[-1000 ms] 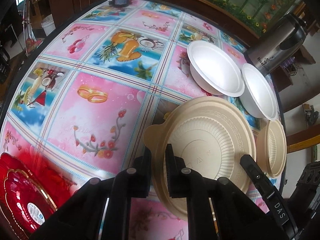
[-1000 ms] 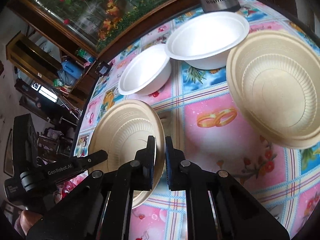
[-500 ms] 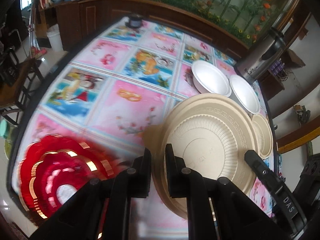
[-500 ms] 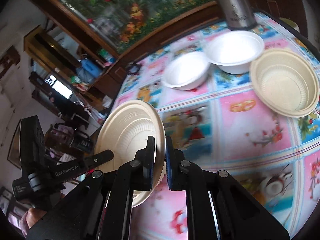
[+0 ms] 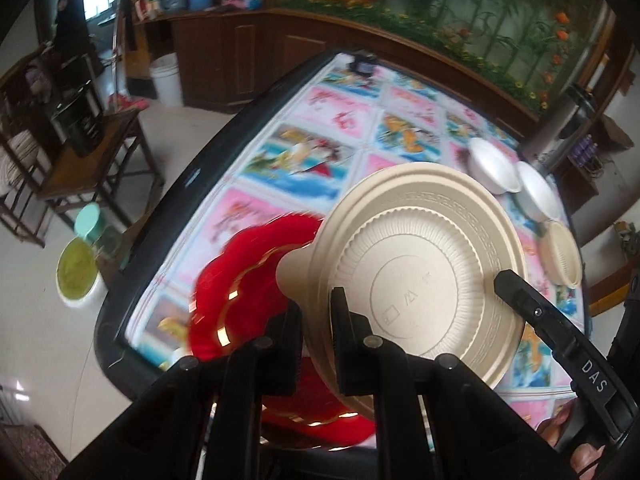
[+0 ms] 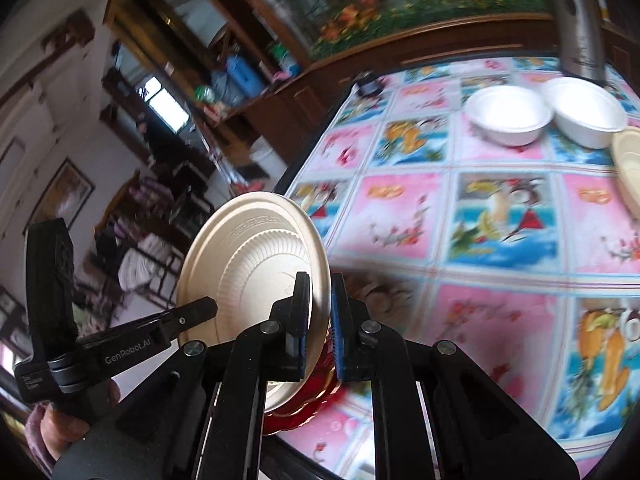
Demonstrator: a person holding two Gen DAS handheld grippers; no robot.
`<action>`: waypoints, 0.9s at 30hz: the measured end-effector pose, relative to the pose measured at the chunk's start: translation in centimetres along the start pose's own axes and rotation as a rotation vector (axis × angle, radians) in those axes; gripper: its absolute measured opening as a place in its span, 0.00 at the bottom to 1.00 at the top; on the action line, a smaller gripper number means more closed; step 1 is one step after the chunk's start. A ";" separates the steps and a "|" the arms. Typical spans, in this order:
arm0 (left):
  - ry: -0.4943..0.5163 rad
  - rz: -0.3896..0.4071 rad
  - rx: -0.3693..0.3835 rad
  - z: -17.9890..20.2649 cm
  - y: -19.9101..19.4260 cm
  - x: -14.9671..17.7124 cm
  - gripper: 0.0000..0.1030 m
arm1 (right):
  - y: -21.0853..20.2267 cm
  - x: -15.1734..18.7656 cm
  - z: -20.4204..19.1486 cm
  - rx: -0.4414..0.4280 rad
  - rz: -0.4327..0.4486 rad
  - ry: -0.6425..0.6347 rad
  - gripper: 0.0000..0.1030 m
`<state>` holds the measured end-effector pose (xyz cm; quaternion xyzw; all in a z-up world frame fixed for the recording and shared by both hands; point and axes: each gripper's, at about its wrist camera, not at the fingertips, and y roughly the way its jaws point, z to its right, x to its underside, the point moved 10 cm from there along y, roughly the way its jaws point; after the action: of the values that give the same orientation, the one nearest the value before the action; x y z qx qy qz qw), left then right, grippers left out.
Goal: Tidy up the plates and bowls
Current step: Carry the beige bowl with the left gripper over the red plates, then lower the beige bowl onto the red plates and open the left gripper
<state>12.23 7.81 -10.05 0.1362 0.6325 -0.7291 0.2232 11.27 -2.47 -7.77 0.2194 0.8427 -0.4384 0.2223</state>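
Floor at far left: green-lidded tub [image 5: 78,276] and teal-capped jar [image 5: 93,222] beside the table edge, off the table.
Red plate [image 5: 244,276]: flat on the tablecloth [image 5: 312,156] near the table's near-left corner, blurred; partly hidden behind the beige plate in both views.
Left gripper [image 5: 317,332]: clenched on the near rim of the beige plate, 1 finger on each face of the rim, rim edge-on between them.
Beige plate [image 5: 420,276]: held tilted, lifted clear of the table, overlapping the red plate from above in the left wrist view; rim tab toward the left; marked flat centre facing the left camera.
Right gripper [image 6: 320,328]: clenched on the same beige plate [image 6: 252,276] at another spot on the rim; blue pads on both sides of the rim, plate fanning out to the left of the jaws.
Grip overall: 2 grippers, 1 plate, each jaw set shut on its rim.
White bowls: 2, side by side and touching at the table's far right, [image 5: 490,166] and [image 5: 538,196].
Beige bowl [image 5: 562,254]: on the table just beside the nearer white bowl, well apart from the held plate.
Metal jug [image 6: 578,24]: upright behind the white bowls at the far right edge.
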 end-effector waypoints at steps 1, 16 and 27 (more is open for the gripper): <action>-0.010 -0.010 -0.003 -0.7 0.4 0.4 0.11 | 0.8 0.7 -0.4 0.010 -0.019 -0.010 0.09; -0.066 -0.116 -0.005 -5.3 5.2 4.1 0.11 | 6.5 5.1 -0.5 0.109 -0.151 -0.053 0.09; 0.018 -0.087 -0.119 -5.7 4.9 3.6 0.13 | 7.7 6.1 -0.7 0.125 -0.182 -0.082 0.10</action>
<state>11.11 12.39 -16.95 0.1013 0.6821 -0.6980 0.1932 10.57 3.17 -15.87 0.1371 0.8204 -0.5172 0.2016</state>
